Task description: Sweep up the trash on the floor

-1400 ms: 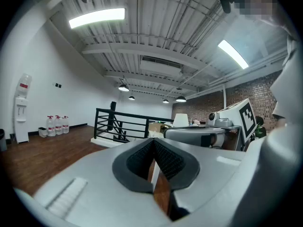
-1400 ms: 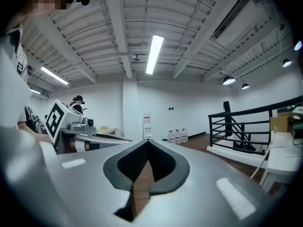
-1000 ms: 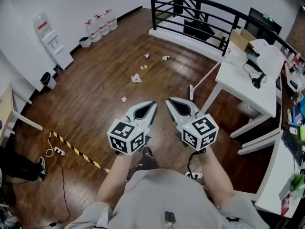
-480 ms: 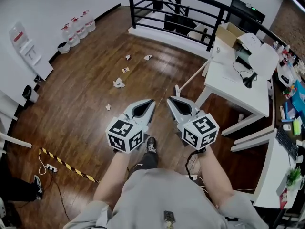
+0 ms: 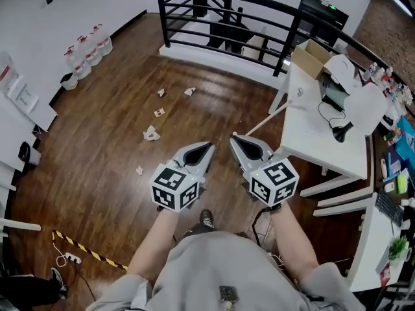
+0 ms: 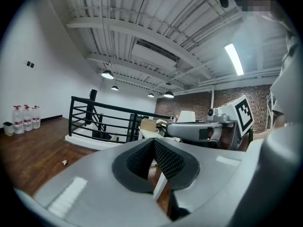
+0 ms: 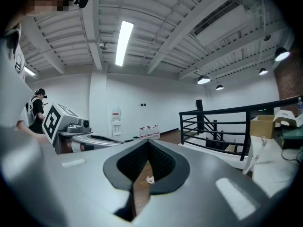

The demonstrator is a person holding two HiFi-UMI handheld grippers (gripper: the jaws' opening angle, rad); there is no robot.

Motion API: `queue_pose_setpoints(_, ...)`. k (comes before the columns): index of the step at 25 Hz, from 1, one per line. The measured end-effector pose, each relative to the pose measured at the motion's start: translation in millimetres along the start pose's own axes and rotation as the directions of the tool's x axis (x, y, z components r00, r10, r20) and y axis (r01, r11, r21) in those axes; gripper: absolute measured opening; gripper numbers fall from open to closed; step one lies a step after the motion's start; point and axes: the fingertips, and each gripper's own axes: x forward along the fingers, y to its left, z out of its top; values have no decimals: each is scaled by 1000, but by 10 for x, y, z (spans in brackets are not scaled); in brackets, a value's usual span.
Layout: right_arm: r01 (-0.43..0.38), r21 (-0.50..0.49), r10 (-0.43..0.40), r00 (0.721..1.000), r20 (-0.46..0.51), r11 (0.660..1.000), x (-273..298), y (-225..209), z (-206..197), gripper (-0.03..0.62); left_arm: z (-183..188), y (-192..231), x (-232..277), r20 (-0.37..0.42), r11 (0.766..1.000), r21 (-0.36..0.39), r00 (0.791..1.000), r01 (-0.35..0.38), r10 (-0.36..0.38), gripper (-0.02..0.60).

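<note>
Several scraps of crumpled paper trash lie on the dark wood floor; the largest scrap (image 5: 151, 133) is ahead and left of me, and a small scrap (image 5: 139, 170) lies nearer. Two more scraps (image 5: 190, 91) sit near the railing base. My left gripper (image 5: 209, 146) and right gripper (image 5: 234, 137) are held side by side at chest height, both shut and empty. A white long handle (image 5: 271, 116) leans against the table just ahead of the right gripper. In the right gripper view one scrap (image 7: 149, 179) shows through the gap below the shut jaws.
A white table (image 5: 311, 141) with a cardboard box (image 5: 310, 56) stands to the right. A black railing (image 5: 227, 8) runs across the far side. Water bottles (image 5: 87, 47) line the left wall. Yellow-black tape (image 5: 84, 251) and a power strip (image 5: 71, 259) lie at lower left.
I have walked forward with both grippers. The trash, railing and table have come closer and slid leftward and downward in the head view. Both grippers stayed shut and side by side.
</note>
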Motion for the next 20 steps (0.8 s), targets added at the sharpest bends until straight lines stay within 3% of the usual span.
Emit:
queue_pose_setpoints(5, 72, -1, -72, 997, -24, 997, 310, -560, 38, 0, 104, 345, 563, -13, 998, 4, 998, 64, -64, 5)
queue_pose_setpoints(13, 165, 35, -163, 985, -60, 986, 481, -1417, -17, 0, 64, 483, 1489, -60, 986, -15, 984, 169, -169, 5)
queue_pose_setpoints(20, 200, 72, -198, 979, -41, 977, 546, -2327, -36, 0, 17, 512, 2396, -91, 981, -3, 977, 195, -195, 5)
